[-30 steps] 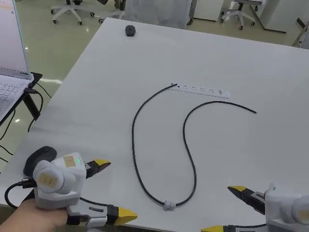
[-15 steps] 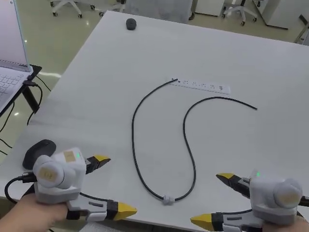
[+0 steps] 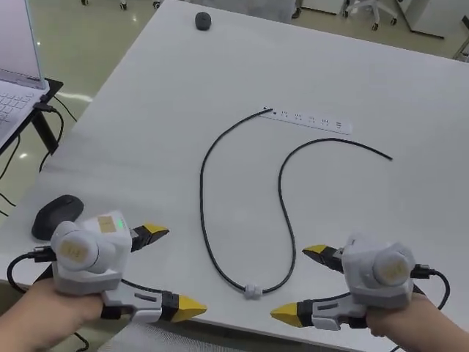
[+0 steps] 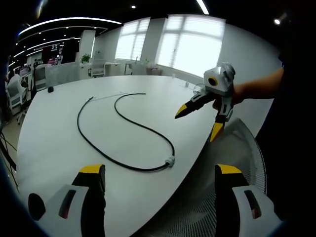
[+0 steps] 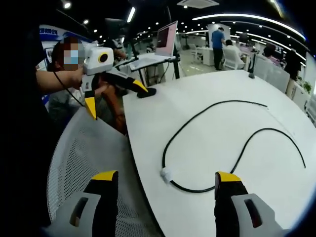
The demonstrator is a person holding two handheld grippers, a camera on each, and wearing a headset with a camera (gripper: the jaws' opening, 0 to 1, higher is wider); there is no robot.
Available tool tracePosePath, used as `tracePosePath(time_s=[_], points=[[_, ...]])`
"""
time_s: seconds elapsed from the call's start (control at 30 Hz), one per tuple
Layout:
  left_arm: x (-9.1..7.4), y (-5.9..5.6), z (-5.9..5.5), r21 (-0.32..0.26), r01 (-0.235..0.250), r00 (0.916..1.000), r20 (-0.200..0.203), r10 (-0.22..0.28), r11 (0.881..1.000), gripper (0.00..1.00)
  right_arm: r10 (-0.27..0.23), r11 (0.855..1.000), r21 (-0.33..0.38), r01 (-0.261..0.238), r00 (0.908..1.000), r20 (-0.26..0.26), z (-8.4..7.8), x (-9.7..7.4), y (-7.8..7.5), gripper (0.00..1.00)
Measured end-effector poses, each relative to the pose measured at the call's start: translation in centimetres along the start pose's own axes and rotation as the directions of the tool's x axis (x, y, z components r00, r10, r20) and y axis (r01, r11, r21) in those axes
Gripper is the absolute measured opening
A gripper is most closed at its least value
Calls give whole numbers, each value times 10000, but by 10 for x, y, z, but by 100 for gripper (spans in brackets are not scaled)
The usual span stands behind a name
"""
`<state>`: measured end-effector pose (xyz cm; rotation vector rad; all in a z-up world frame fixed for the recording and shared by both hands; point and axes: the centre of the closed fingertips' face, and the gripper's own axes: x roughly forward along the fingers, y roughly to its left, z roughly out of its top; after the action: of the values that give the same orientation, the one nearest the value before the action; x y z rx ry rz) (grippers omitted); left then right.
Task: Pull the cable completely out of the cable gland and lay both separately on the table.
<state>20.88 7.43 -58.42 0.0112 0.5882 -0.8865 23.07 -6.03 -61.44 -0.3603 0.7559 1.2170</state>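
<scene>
Cable (image 3: 204, 191) lying in loose S on table (image 3: 381, 81), centre of frame. Gland (image 3: 253, 291) sitting threaded on cable's lowest bend, lower centre, near table's front edge. Left tool (image 3: 183, 270) and right tool (image 3: 289, 283) both hovering wide open, gripping nothing, flanking gland. Right tool looking nearer. Cable running left-right through gland there.
</scene>
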Motion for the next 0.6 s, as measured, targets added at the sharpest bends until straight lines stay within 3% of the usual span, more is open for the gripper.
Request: tracePosePath(time_s=[0.2, 0.3, 0.6], points=[[1, 0, -4, -98, 9, 10000, 16, -9, 10000, 91, 371, 9986, -355, -393, 9975, -598, -6, 17, 1, 72], [2, 1, -8, -174, -19, 10000, -75, 18, 9998, 91, 515, 9932, -970, -646, 9899, -1321, -17, 27, 1, 70], [3, 0, -16, -310, -11, 9999, -113, 7, 9995, 90, 665, 9748, -1921, -1134, 9697, -2350, -33, 51, 2, 61]])
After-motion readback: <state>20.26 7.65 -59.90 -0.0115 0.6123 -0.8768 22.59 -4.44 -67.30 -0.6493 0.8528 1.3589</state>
